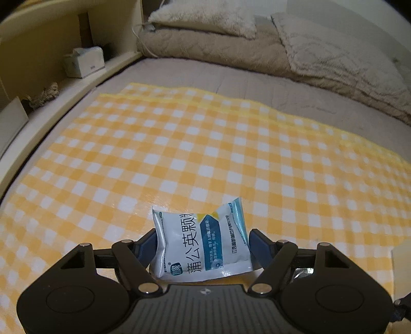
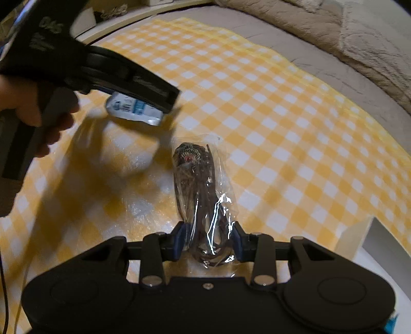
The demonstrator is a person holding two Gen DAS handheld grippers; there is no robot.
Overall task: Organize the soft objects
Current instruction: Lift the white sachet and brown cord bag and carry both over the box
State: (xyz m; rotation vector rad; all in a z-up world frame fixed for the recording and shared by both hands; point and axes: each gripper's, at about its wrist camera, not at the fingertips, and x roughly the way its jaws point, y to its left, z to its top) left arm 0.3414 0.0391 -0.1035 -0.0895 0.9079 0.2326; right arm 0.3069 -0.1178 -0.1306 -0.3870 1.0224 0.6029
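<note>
Left gripper (image 1: 203, 244) pinches the white-and-blue foil sachet (image 1: 203, 241), long axis upright at lower centre. Right gripper (image 2: 209, 241) clamps the clear plastic bag of dark cord (image 2: 203, 195), running up-frame.

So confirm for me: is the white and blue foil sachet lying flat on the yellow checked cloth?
No: the white and blue foil sachet stands up between the left gripper fingers, clear of the yellow checked cloth.

A cloth (image 1: 205, 144) lies on the bed (image 1: 295, 95). Pillows (image 1: 205, 18) sit behind it. A tissue box (image 1: 84, 61) stands on the shelf (image 1: 77, 82) to the left.
</note>
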